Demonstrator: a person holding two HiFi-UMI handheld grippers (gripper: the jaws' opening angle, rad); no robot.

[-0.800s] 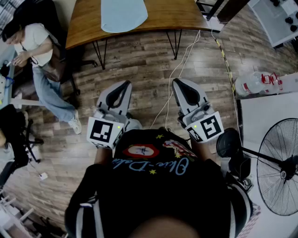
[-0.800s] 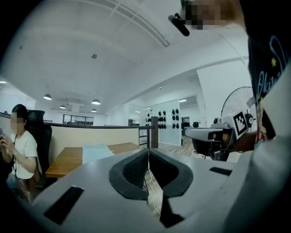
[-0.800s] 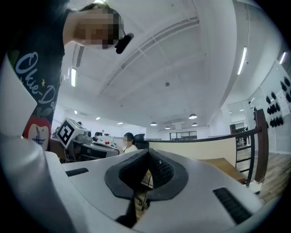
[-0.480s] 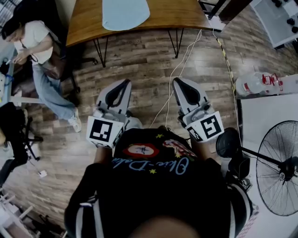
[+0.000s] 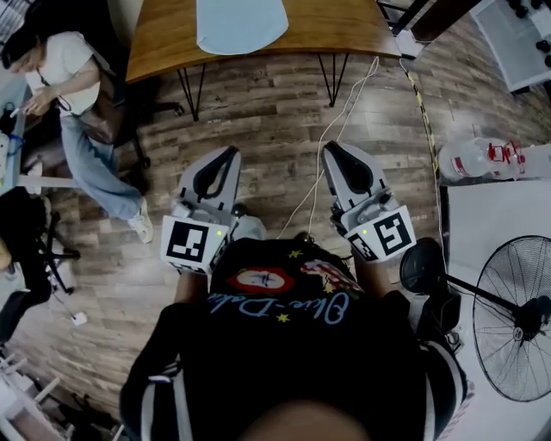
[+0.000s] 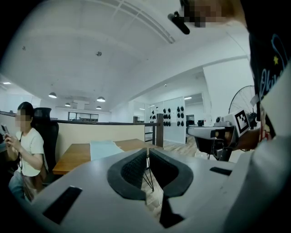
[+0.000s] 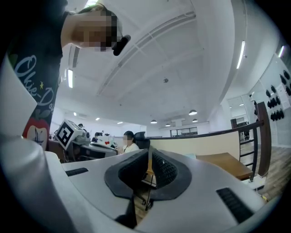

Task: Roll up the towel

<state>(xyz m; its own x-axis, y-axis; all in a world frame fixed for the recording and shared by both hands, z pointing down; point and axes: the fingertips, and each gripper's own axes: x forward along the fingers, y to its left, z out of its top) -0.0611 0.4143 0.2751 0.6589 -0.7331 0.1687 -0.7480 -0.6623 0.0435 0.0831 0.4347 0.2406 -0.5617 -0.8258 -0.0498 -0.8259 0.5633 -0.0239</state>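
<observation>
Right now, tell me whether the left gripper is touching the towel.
Apart. In the head view the left gripper hangs above the floor, and open floor separates it from the towel lying on the table.

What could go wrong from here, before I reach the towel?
1. A white cable crosses the floor between you and the table; stepping forward, you might trip on it.
2. The left gripper and right gripper are both shut and empty; reaching the towel like this would probably push it rather than grip it.
3. The towel's end lies close to the table's near edge, so a careless tug may drag it off.
</observation>
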